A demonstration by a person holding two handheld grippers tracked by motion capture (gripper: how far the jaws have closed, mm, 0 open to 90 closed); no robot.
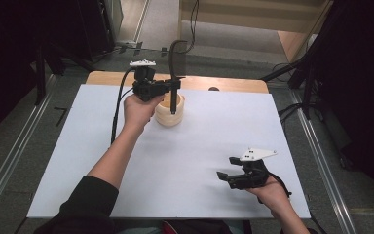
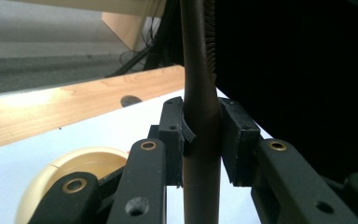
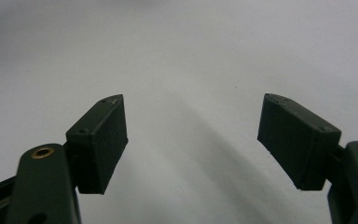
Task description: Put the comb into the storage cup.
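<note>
High view overhead, facing forward-down on white table (image 1: 199, 161); tongs-mounted views close, sharing that table surface.

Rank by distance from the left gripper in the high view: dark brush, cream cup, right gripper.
1. dark brush: clamped upright in the left gripper, so touching it.
2. cream cup: directly under the jaws, at the table's far side; the brush's lower end stands in it.
3. right gripper: far off at the near right of the white table, jaws open.

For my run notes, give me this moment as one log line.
left gripper: shut on dark brush, upright over cream cup | right gripper: open, holds nothing, above white table
</note>
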